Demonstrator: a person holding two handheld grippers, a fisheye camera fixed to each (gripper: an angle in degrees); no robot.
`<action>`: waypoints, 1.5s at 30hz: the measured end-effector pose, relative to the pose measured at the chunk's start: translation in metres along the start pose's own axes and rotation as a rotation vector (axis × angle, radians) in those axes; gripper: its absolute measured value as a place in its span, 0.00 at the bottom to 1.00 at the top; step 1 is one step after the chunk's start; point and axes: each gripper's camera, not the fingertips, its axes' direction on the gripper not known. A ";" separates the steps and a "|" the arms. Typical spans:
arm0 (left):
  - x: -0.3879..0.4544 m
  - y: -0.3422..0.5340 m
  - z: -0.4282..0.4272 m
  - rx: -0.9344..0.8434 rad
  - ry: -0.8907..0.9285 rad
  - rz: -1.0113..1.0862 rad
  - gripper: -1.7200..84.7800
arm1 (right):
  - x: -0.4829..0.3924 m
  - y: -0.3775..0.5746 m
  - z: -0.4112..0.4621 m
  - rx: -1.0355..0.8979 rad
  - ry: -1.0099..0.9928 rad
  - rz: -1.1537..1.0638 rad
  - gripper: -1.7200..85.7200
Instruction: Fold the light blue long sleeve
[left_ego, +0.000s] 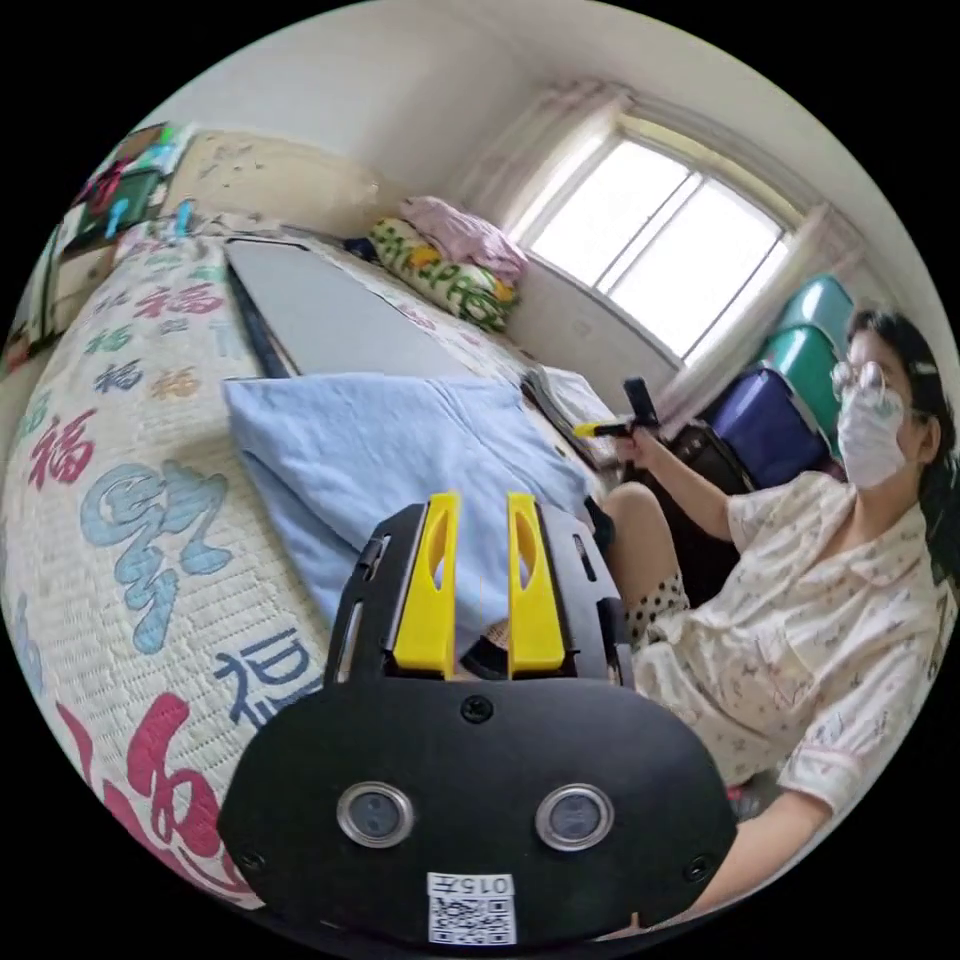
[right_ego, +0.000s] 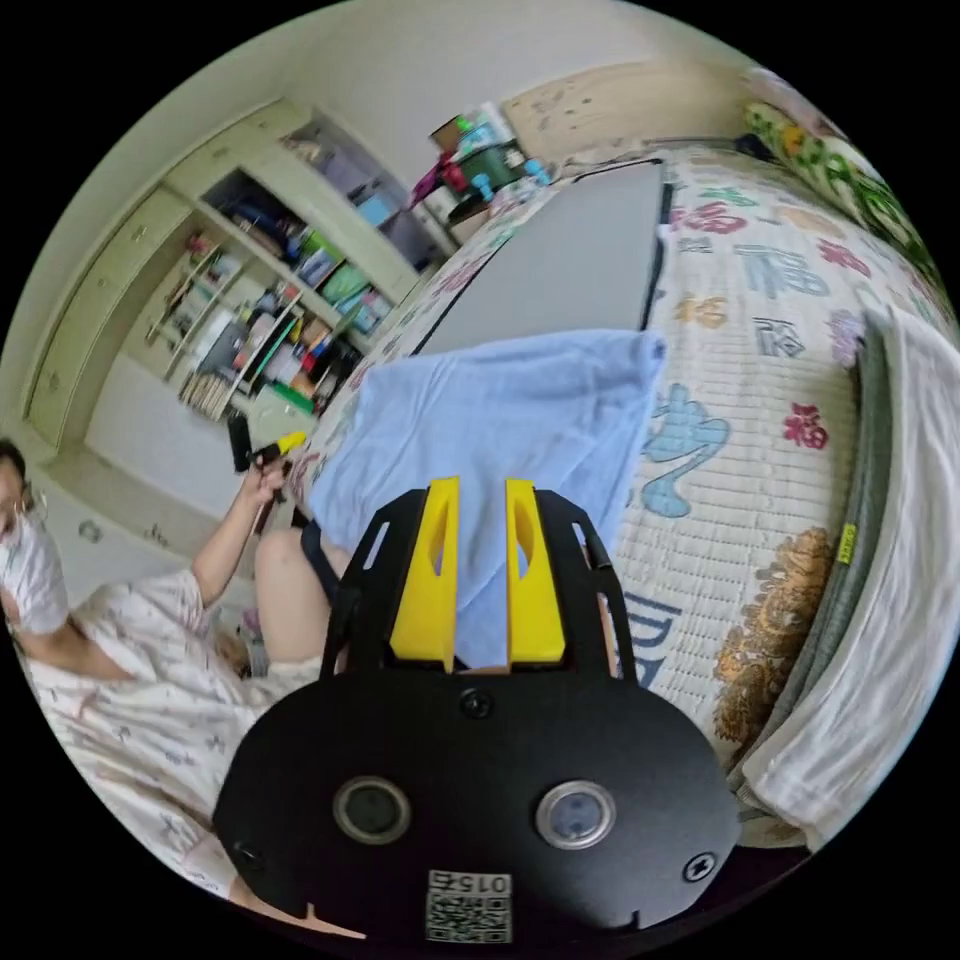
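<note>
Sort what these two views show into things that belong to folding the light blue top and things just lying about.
Belongs to the job:
light blue long-sleeve cotton top
left gripper
right gripper

Lying about:
flat grey board
pink and green bedding pile
folded white and grey cloth stack

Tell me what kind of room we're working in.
Most likely a bedroom: the light blue long sleeve lies on a bed with a patterned mat, folded bedding beside a window, and cluttered shelves.
</note>
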 end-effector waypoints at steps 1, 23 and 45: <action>-0.025 -0.006 -0.008 0.048 -0.058 -0.092 0.13 | 0.030 -0.020 -0.007 0.089 0.000 0.094 0.12; -0.138 -0.103 -0.041 0.016 -0.227 -0.152 0.05 | 0.243 -0.163 0.081 0.226 0.200 0.260 0.07; -0.047 0.055 -0.134 0.154 -0.394 -0.275 0.14 | 0.356 0.198 0.135 0.530 0.166 -0.138 0.08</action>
